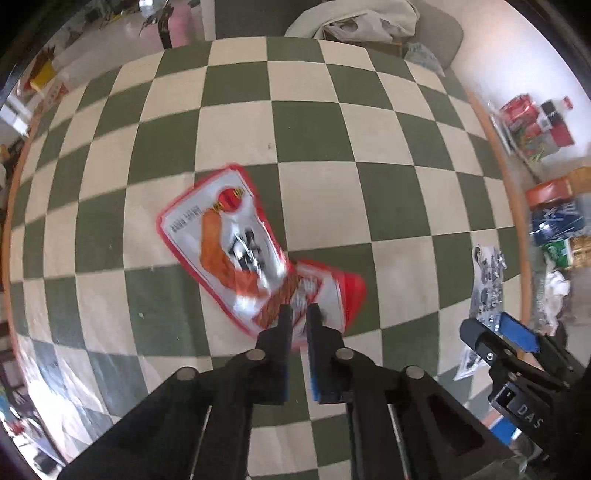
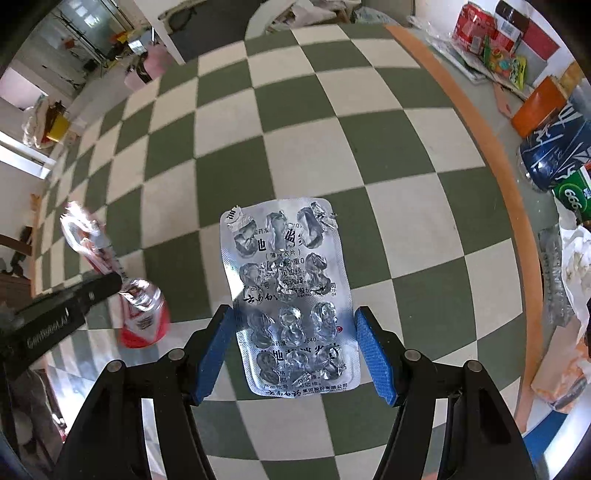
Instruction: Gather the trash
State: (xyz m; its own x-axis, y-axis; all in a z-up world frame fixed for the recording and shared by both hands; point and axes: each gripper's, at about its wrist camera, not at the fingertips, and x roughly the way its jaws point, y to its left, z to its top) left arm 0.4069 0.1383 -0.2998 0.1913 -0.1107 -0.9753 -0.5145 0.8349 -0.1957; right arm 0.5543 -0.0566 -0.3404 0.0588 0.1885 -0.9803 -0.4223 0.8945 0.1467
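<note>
Left gripper (image 1: pixel 298 314) sits at bottom centre of its wrist view, fingers pinched narrow on the near edge of a red-and-white snack wrapper (image 1: pixel 236 243); a strip of the wrapper shows in the slim gap between the tips. Rest of the wrapper runs from the tips up and left toward frame centre, blurred, and I can't tell whether it rests on the surface or hangs clear. Right wrist view shows the same wrapper (image 2: pixel 142 314) at lower left, crumpled, with the left gripper's black finger (image 2: pixel 96 291) touching its upper part. Right gripper (image 2: pixel 295 347) at bottom centre of its own view, fingers spread wide, blue pads (image 2: pixel 212 350) on either side of an empty silver blister pack (image 2: pixel 291 295). Pack lies flat between the fingers, long axis along them, far end well past the tips, near end back between the pads; small gap visible on each side, no contact. Both items are over a green-and-cream checkered mat (image 2: pixel 332 122) with an orange-brown rim (image 2: pixel 491 147). Beyond the rim, right side of frame: dark blue can (image 2: pixel 554 155), green can (image 2: pixel 572 192), orange box (image 2: pixel 535 110), red packages (image 2: pixel 480 26) at upper right. Left view shows the right gripper (image 1: pixel 517 343) at lower right, with the blister pack (image 1: pixel 487 284) just above it.
</note>
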